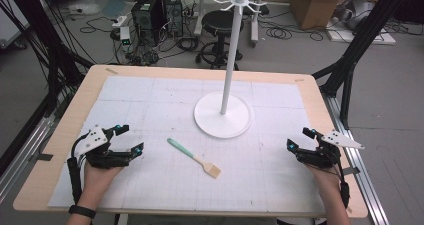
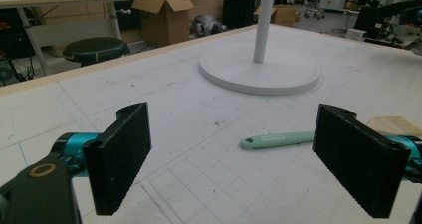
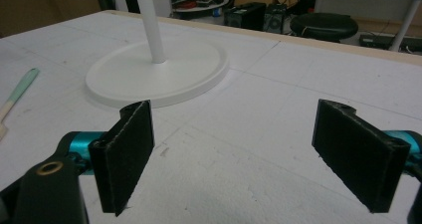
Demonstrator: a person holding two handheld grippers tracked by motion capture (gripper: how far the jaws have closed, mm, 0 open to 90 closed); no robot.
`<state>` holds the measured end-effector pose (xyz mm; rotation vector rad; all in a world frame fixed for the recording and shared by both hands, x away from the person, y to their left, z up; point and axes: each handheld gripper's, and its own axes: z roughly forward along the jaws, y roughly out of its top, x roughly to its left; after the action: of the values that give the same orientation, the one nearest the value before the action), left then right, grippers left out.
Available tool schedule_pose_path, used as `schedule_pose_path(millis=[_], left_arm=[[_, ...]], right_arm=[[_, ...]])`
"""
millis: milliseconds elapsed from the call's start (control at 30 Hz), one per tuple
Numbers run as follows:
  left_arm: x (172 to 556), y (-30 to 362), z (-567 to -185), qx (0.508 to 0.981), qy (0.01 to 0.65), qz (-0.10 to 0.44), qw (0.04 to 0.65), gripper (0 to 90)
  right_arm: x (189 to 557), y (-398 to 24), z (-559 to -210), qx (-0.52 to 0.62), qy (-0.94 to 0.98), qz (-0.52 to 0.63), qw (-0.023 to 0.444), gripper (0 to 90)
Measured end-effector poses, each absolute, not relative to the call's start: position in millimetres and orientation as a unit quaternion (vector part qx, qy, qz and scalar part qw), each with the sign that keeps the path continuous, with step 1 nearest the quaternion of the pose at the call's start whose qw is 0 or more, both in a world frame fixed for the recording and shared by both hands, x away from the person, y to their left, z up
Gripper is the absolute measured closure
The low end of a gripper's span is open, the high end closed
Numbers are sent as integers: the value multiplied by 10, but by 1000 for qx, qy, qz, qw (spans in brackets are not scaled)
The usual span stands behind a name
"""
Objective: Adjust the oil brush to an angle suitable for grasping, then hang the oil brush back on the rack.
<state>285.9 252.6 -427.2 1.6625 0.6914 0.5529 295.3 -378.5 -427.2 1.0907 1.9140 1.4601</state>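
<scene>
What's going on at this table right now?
A person holds a two-jaw gripper in each hand at the near edge of the table. The left gripper and the right gripper are both open and hold nothing. A brush with a green handle lies flat between them, untouched. Behind it stands a white hook stand with nothing hanging on it. Nothing has been picked up yet.

Left gripper (image 1: pixel 129 138) held low at left, jaws wide apart, nothing between, right gripper (image 1: pixel 300 138) likewise at right, jaws spread, both angled inward, forearms entering from below
</scene>
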Motion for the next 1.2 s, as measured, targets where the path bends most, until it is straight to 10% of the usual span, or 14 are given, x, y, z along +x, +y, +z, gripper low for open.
schedule_pose_path(millis=[1200], left_arm=[[2822,2540,-4242,710,295,246,590,160]], right_arm=[[3015,-3619,-4159,377,713,543,234,160]])
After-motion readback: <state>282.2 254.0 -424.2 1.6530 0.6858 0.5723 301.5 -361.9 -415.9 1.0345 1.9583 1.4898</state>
